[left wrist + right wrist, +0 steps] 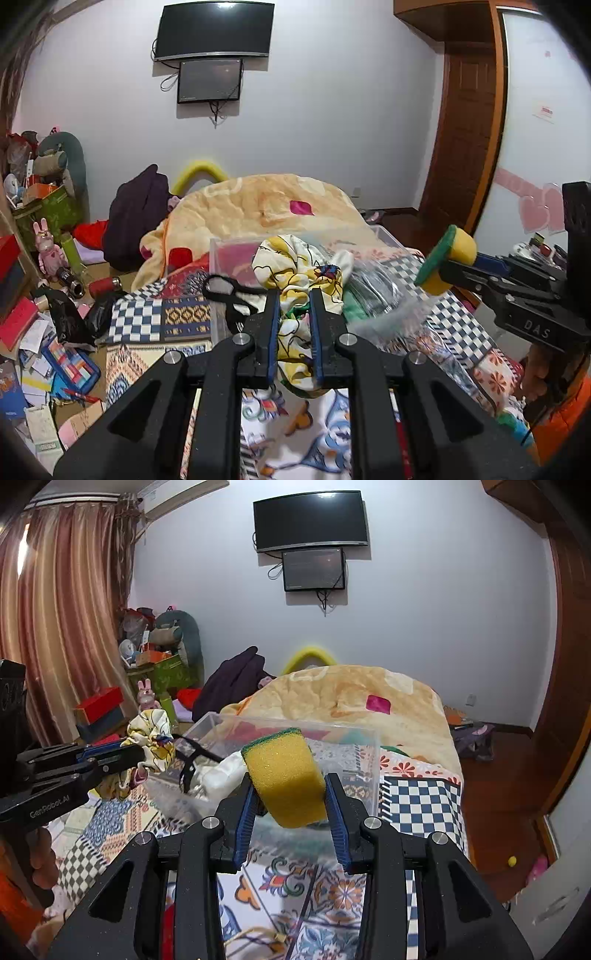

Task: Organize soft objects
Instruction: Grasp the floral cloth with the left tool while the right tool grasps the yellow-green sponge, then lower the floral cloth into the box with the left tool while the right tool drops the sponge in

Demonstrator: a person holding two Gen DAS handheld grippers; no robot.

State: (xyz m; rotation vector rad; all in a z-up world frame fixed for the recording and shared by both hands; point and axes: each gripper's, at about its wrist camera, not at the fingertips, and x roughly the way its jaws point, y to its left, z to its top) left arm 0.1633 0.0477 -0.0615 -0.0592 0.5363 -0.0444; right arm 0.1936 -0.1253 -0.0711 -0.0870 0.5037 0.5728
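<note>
My left gripper (294, 295) is shut on a yellow-and-white printed cloth (295, 269) and holds it above the bed, near the clear plastic bin (232, 247). The cloth also shows in the right wrist view (153, 734). My right gripper (288, 781) is shut on a yellow sponge with a green scrub side (284, 775), held over the near wall of the clear bin (354, 753). The sponge also shows at the right of the left wrist view (448, 254). The bin holds a white cloth (225, 771) and a black strap (188, 760).
A patterned quilt (421, 801) covers the bed, with a peach blanket (266, 206) heaped behind the bin. Dark clothing (140, 218) lies at the back left. The floor at left is cluttered with boxes, papers and toys (48, 332). A wooden door (465, 129) stands at the right.
</note>
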